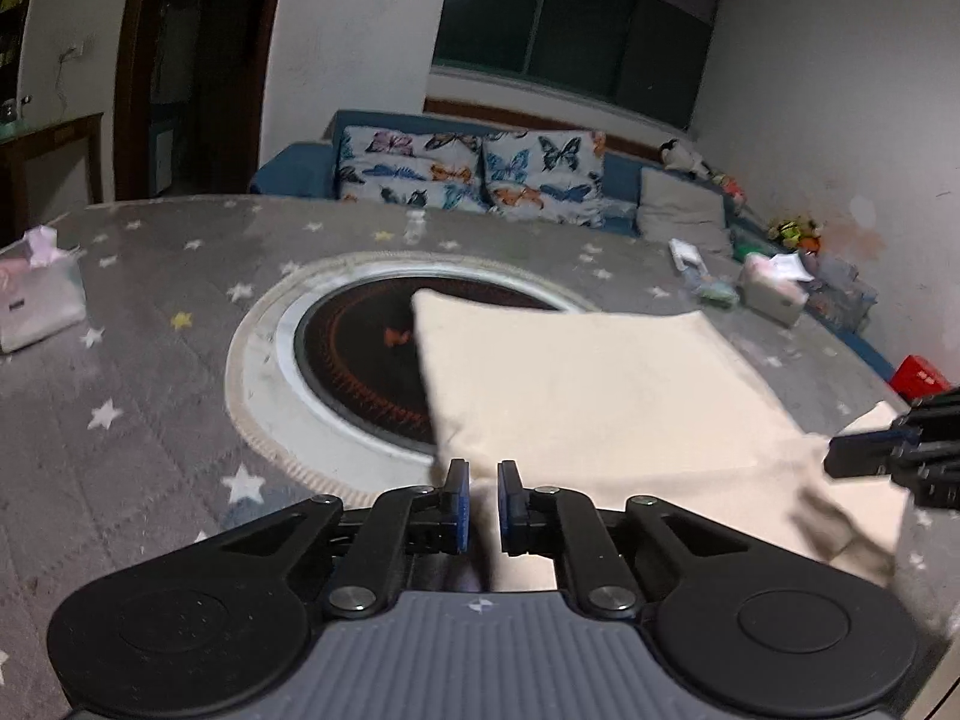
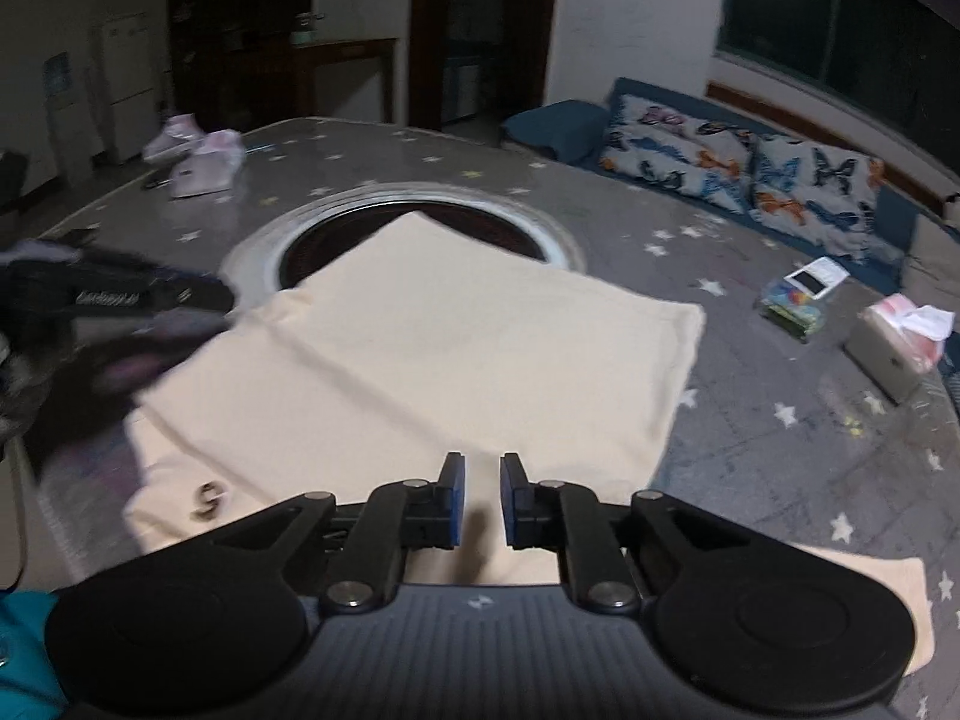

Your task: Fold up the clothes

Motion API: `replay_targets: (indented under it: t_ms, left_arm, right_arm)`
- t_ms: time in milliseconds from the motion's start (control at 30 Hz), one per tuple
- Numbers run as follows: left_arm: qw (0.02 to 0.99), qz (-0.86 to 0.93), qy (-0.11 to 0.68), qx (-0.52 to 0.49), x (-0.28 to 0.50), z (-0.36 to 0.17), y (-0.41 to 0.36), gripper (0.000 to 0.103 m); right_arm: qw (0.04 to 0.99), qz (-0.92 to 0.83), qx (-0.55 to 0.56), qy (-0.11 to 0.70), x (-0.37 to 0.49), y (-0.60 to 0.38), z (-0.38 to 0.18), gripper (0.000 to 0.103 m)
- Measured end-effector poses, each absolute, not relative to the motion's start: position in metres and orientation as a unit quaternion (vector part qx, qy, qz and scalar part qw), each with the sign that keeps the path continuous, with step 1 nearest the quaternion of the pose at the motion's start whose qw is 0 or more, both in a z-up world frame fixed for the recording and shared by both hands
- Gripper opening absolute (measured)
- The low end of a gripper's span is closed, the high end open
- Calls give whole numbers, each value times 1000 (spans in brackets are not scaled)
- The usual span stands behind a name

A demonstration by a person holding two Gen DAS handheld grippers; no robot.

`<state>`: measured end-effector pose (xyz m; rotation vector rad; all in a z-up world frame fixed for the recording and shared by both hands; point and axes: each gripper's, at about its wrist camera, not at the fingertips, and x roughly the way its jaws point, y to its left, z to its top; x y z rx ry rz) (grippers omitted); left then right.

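A cream garment (image 1: 606, 396) lies partly folded on the grey star-patterned table, its far corner over the round black hotplate (image 1: 360, 360). It also shows in the right wrist view (image 2: 468, 348). My left gripper (image 1: 483, 504) hovers at the garment's near left edge, jaws a little apart, nothing between them. My right gripper (image 2: 482, 498) is over the garment's near edge, jaws a little apart and empty. The right gripper shows at the right edge of the left wrist view (image 1: 900, 456). The left gripper shows blurred at the left of the right wrist view (image 2: 120, 300).
Tissue boxes stand at the table's left (image 1: 36, 294) and right (image 1: 774, 288). A phone on a packet (image 2: 804, 294) lies at the right. A blue sofa with butterfly cushions (image 1: 468, 174) runs behind the table. A red box (image 1: 921, 375) sits at far right.
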<state>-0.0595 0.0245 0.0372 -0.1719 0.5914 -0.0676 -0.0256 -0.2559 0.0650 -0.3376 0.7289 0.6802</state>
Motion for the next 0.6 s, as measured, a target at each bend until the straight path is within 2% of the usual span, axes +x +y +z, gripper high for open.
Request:
replay_targets:
  t_ms: [233, 333, 600]
  left_arm:
    - [945, -92, 308, -53, -64, 32, -7, 11]
    - [938, -99, 329, -33, -61, 23, -19, 11]
    - [944, -108, 311, -26, -57, 37, -31, 12]
  right_arm:
    - [850, 323, -165, 383, -37, -259, 38, 12]
    - [862, 312, -148, 371, -42, -272, 44, 12]
    - [914, 183, -90, 352, -28, -353, 59, 17]
